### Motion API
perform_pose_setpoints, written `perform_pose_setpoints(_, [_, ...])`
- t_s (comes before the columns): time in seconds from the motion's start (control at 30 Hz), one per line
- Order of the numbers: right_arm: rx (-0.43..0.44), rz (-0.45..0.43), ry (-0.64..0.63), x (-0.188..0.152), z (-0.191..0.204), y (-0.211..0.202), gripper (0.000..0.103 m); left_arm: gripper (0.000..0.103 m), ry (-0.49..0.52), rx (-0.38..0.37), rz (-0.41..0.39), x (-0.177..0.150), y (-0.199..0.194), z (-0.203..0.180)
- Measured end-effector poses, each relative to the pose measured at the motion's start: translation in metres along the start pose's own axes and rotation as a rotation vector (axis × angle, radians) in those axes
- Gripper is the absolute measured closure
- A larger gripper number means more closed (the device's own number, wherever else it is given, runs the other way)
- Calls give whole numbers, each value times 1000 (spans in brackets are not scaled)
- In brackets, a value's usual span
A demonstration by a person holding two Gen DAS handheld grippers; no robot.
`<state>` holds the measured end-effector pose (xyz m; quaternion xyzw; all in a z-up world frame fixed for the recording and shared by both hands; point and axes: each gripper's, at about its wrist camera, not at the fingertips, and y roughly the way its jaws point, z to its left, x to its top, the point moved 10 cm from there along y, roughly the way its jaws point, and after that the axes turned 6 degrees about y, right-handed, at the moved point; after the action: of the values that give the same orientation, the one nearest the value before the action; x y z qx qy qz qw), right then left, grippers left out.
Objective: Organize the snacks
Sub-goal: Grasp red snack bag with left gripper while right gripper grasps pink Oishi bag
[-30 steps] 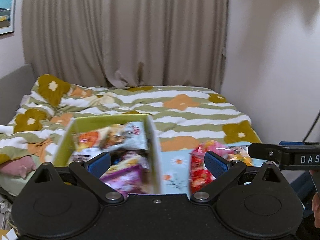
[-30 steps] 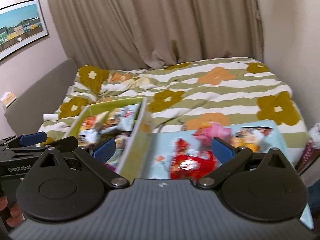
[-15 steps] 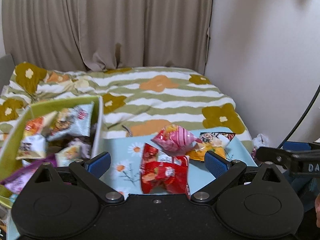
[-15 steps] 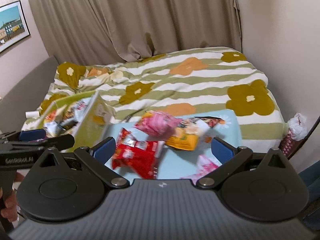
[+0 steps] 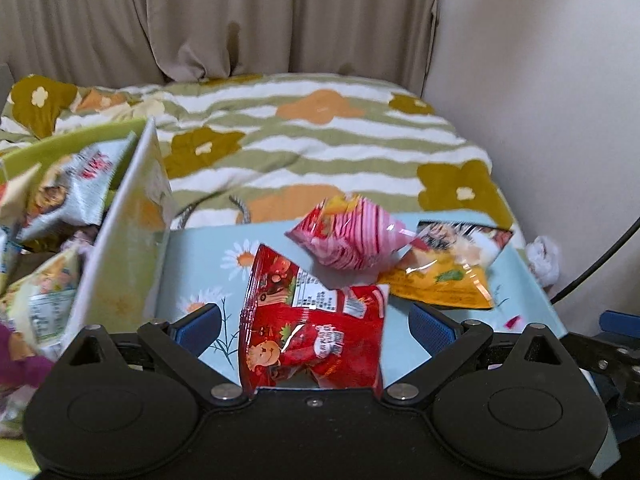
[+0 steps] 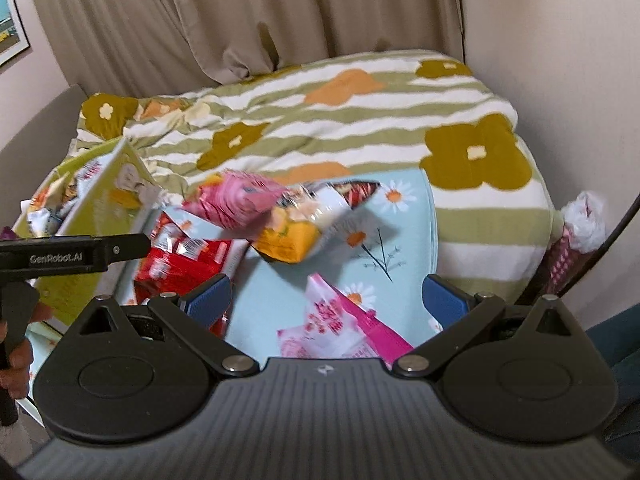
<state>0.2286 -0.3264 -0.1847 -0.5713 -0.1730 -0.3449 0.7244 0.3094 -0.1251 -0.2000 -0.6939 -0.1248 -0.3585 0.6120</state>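
A light-blue daisy-print table holds loose snack packets. A red packet lies between the open fingers of my left gripper. A pink striped packet rests on an orange-yellow packet behind it. A pink-and-white packet lies between the open fingers of my right gripper. A green box at the left holds several packets. Neither gripper grips anything.
A bed with a striped flower blanket lies beyond the table, with curtains behind and a wall at the right. A white crumpled bag and a black cable sit at the right edge.
Both grippers have swung right, away from the green box, and moved closer over the loose packets. The red packet now sits between the left fingers, the pink-and-white one between the right.
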Motion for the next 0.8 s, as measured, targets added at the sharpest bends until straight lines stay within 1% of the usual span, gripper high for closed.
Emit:
perform_pose_setpoints(0.1, [-13, 20, 2, -6, -4, 11, 0, 1, 1, 5, 35, -4, 17, 5])
perform_pose_setpoints(0.2, [-14, 39, -1, -12, -5, 22, 0, 1, -8, -13, 70, -7, 32, 8])
perform_pose_setpoints(0.3, [-33, 59, -30, -18, -5, 33, 0, 2, -23, -34, 105, -11, 47, 11])
perform_pose_setpoints(0.37, [-45, 76, -42, -22, -6, 38, 0, 2, -24, -62, 125, -15, 55, 9])
perform_pose_setpoints(0.47, [-56, 99, -45, -28, -8, 45, 0, 8, -34, -101, 133, -19, 60, 6])
perform_pose_setpoints(0.53, [-57, 111, -47, -32, -9, 49, 0, 14, -41, -117, 133, -19, 62, 6])
perform_pose_setpoints(0.57, [-58, 115, -50, -33, -9, 50, 0, 18, -42, -121, 134, -20, 62, 6])
perform_pose_setpoints(0.63, [-62, 123, -58, -36, -9, 52, 0, 30, -43, -124, 134, -20, 62, 6])
perform_pose_setpoints(0.8, [-59, 142, -83, -43, -6, 59, 0, 37, -58, -138, 134, -21, 59, 6])
